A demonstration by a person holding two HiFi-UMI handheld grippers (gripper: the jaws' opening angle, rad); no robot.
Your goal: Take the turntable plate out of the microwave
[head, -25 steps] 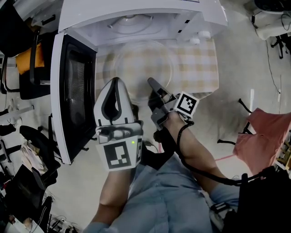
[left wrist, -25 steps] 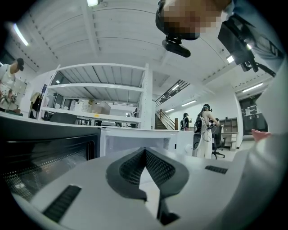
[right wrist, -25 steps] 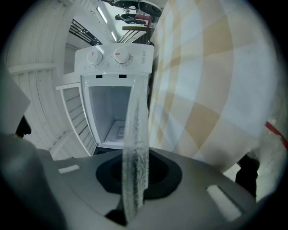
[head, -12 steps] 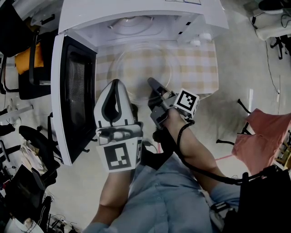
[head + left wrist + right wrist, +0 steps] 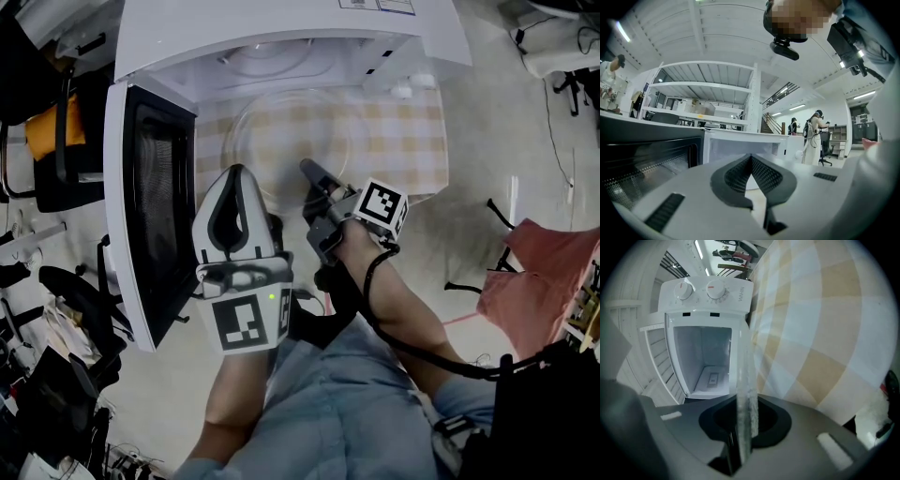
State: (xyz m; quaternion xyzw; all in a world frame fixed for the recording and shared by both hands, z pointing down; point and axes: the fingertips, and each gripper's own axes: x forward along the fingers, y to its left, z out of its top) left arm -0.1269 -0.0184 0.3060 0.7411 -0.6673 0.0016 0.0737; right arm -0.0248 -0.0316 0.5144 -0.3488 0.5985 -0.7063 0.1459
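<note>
- Turntable plate: a clear glass disc, lying flat on the checked cloth of the counter, just in front of the microwave. It is sitting wholly outside the oven, so the removal itself is looking done.
- Microwave: white, with its door hanging wide open to the left. In the right gripper view the cavity is showing bare, with no plate inside.
- Right claw: reaching over the plate's near rim and turned on its side, so that one jaw is going above the flat glass and one below.
  - In the right gripper view the glass edge is running straight through the slot between the pads.
  - The jaws have just been opening with the rim between them, and the pads are looking to be in contact with the glass.
  - This is reading as a grip being let off, since the counter is now bearing the weight.
- Left claw: hovering near the plate's left side, apart from it. Its jaws are closed tip to tip on nothing. It is pointing toward the open microwave and taking no share of the load, probably being kept out of the way.
- Remaining step, as judged: a clean release. Withdrawing before the pads are clearing the rim could be dragging the plate toward the counter's near edge.
</note>
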